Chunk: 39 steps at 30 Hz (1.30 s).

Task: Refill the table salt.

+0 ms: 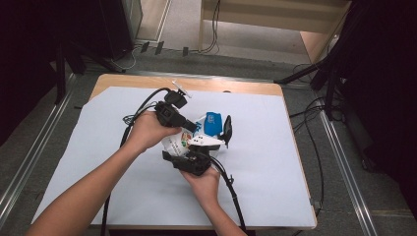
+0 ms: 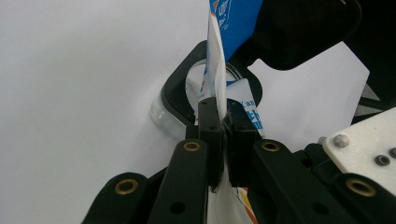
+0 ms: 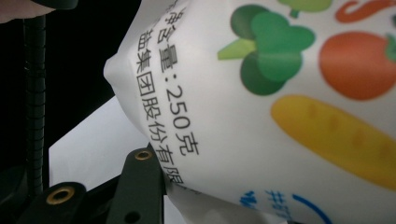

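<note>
Pouch (image 1: 212,123), a soft white packet printed with vegetables on one face and a blue panel near its top, sits held above the middle of the white-covered table (image 1: 275,162), caught between both hand-held tools. The left gripper (image 2: 223,116) comes in from about ten o'clock of the pouch in the high view, and its own camera shows the jaws pinched together on a thin flap of the film, so that claw is closed and gripping the pouch's edge. The right gripper (image 1: 196,156) sits at about six o'clock of the pouch, cradled in the right hand (image 1: 204,182); its camera shows the bulging printed belly of the pouch (image 3: 261,93) pressed against one black jaw, so I judge this claw to be clamped on the pouch's body, though the second jaw is hidden behind the film. Below the pouch, the left gripper view also catches a clear, dark-rimmed container (image 2: 175,105) resting on the table. The step in hand looks like steadying the packet with one tool while the other holds its flap, probably to tear or pull it open. The next move calls for a firm hold on the body and a steady pull on the flap away from it, keeping the mouth upward so nothing spills.
</note>
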### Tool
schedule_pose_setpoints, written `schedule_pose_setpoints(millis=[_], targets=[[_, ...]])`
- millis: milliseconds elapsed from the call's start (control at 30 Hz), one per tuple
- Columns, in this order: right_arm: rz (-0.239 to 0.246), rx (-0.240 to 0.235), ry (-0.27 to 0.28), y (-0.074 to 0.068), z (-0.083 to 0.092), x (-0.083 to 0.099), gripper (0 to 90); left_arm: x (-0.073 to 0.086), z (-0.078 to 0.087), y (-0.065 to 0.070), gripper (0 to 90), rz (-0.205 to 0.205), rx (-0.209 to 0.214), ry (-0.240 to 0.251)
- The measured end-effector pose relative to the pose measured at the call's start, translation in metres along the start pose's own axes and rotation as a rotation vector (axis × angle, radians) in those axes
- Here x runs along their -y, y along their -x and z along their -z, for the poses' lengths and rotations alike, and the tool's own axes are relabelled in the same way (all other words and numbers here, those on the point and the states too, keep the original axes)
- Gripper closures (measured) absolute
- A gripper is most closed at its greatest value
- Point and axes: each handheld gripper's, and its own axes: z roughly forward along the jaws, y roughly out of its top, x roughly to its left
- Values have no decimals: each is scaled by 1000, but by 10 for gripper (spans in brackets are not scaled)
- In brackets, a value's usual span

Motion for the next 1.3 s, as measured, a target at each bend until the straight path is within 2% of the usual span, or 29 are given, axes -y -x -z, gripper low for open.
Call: schedule_pose_setpoints(millis=[267, 533, 667, 833, 967, 1100, 1300], targets=[[-24, -25, 27, 0, 0, 0, 640, 1, 1, 0, 861, -1, 12, 9], [-10, -20, 21, 0, 0, -1, 628, 0, 0, 2, 893, 6, -3, 0], [-4, -8, 21, -2, -1, -1, 583, 0, 0, 3, 897, 4, -18, 5], [-19, 3, 27, -1, -1, -2, 630, 0, 1, 3, 894, 6, -13, 9], [-24, -2, 36, -2, -1, -2, 641, 0, 1, 3, 883, 2, -7, 15], [-49, -20, 49, -1, 0, -3, 643, 1, 2, 3, 856, -7, 9, 15], [-38, -18, 49, 0, 2, -4, 643, 1, 2, 4, 878, -10, 4, 10]])
